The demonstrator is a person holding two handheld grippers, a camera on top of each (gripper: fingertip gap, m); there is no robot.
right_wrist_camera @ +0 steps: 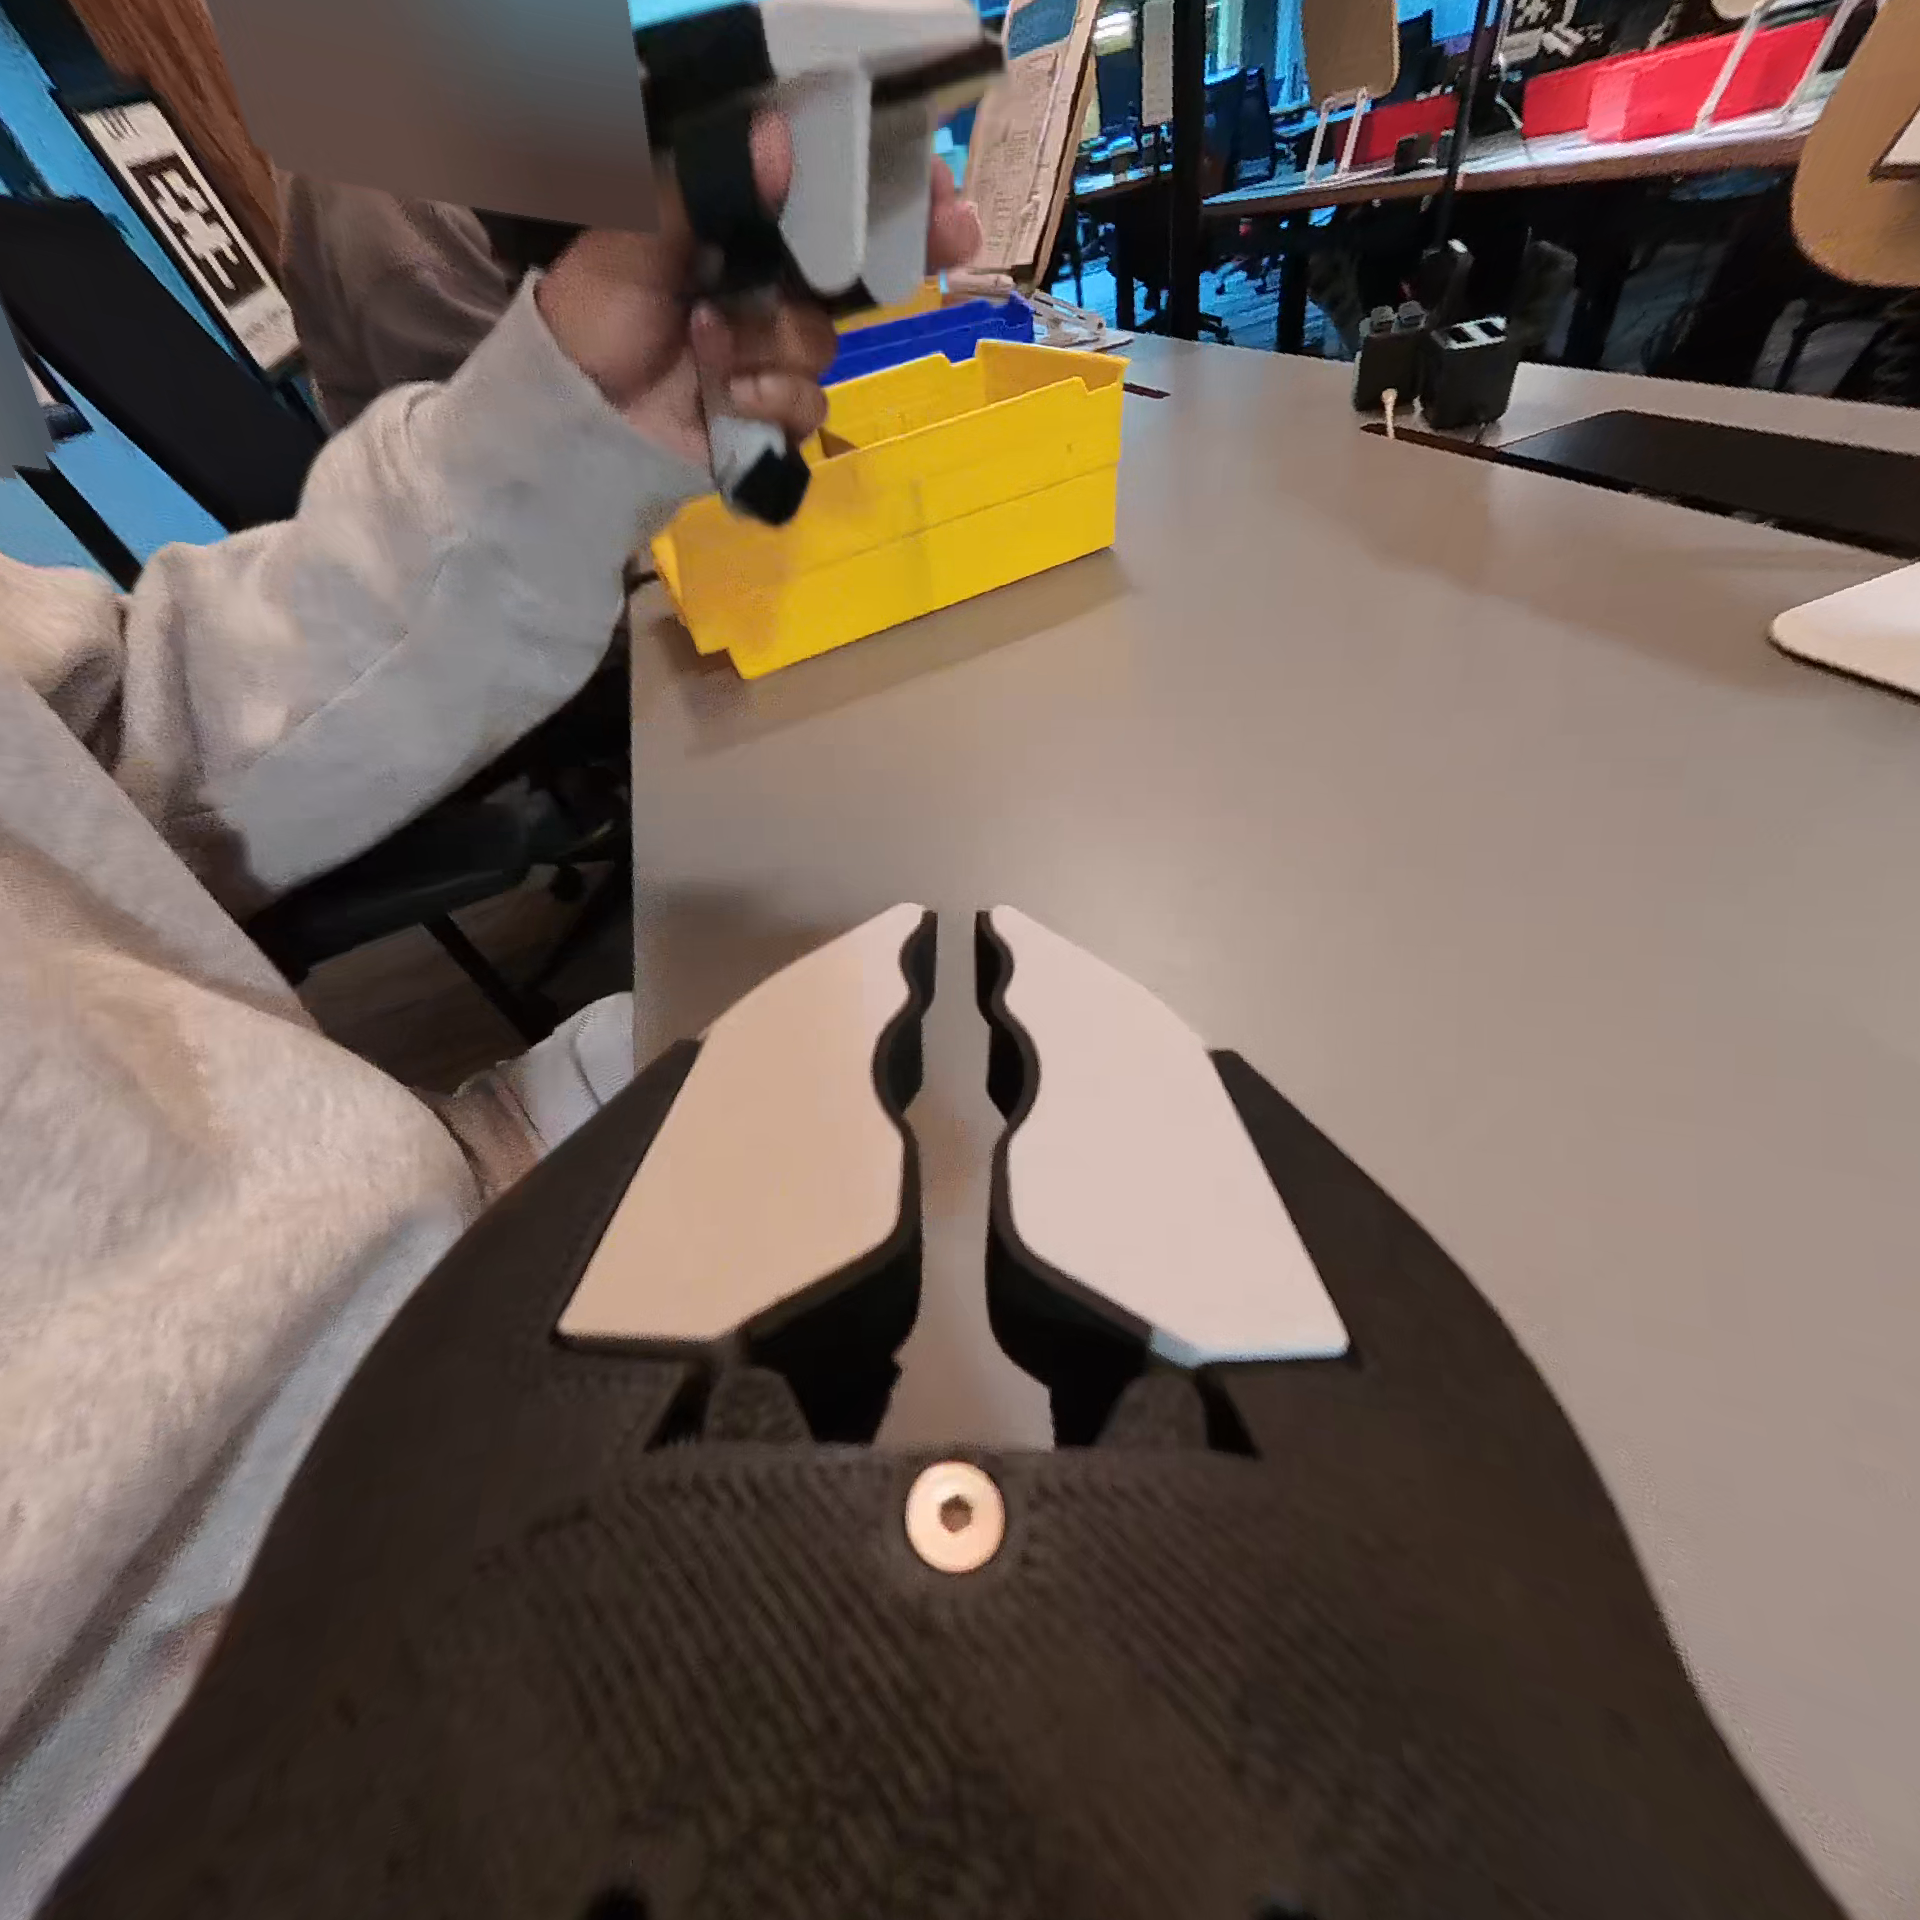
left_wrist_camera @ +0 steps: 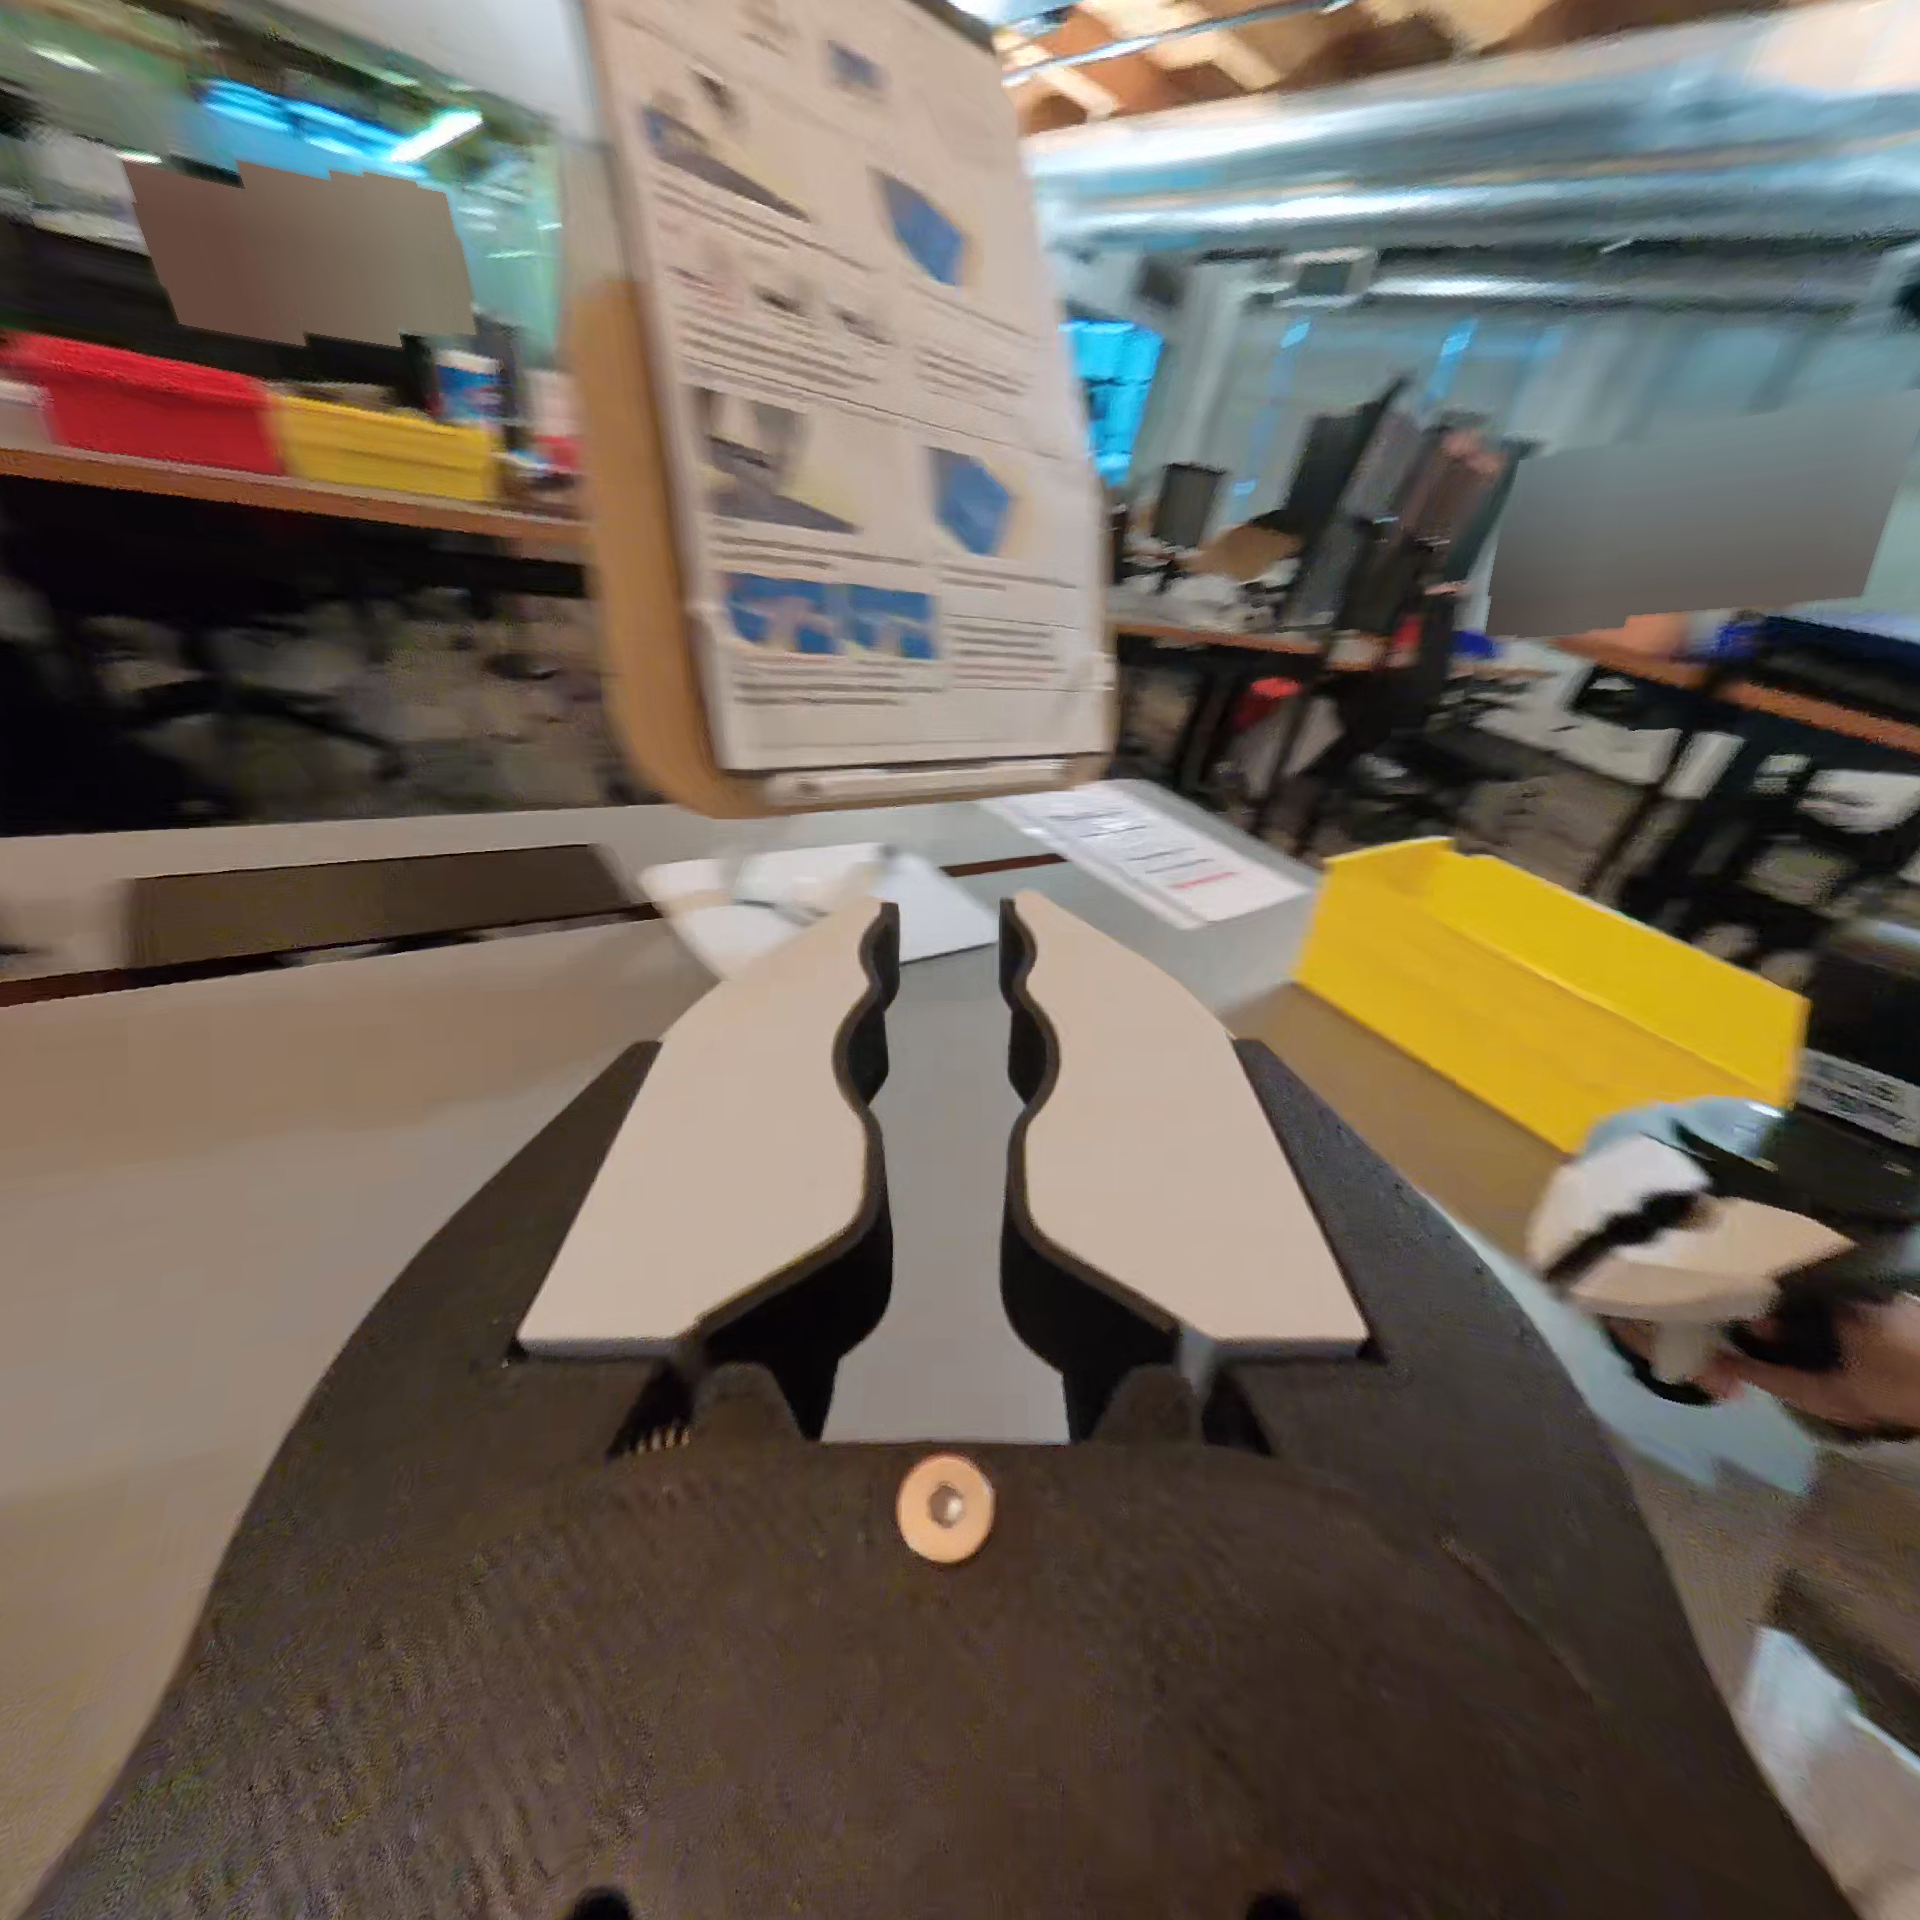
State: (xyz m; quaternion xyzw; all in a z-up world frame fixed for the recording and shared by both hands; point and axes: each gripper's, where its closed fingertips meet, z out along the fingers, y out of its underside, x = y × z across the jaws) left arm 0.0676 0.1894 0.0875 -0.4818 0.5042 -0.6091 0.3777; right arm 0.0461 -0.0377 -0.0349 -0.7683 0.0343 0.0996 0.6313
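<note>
My left gripper [left_wrist_camera: 945, 914] hangs over the grey table [left_wrist_camera: 208, 1143] with its jaws a small gap apart, holding nothing. It points at a clipboard stand [left_wrist_camera: 862, 416] bearing a printed sheet. A yellow bin [left_wrist_camera: 1538, 997] sits to its right. My right gripper [right_wrist_camera: 954, 920] is over the table [right_wrist_camera: 1455, 831] near its left edge, its jaws almost together and nothing between them. The yellow bin [right_wrist_camera: 935, 520] lies ahead of it to the left. A hand holds the left gripper's handle [right_wrist_camera: 727, 208] above that bin.
A blue bin [right_wrist_camera: 935, 327] stands behind the yellow one. A paper sheet [left_wrist_camera: 1143, 852] lies beyond the stand's white base [left_wrist_camera: 831, 894]. Small black devices [right_wrist_camera: 1444, 374] and a black mat [right_wrist_camera: 1745, 468] sit at the far right. A grey sleeve [right_wrist_camera: 364, 644] fills the left. The tips of one gripper are about 25 cm away from the tips of the other.
</note>
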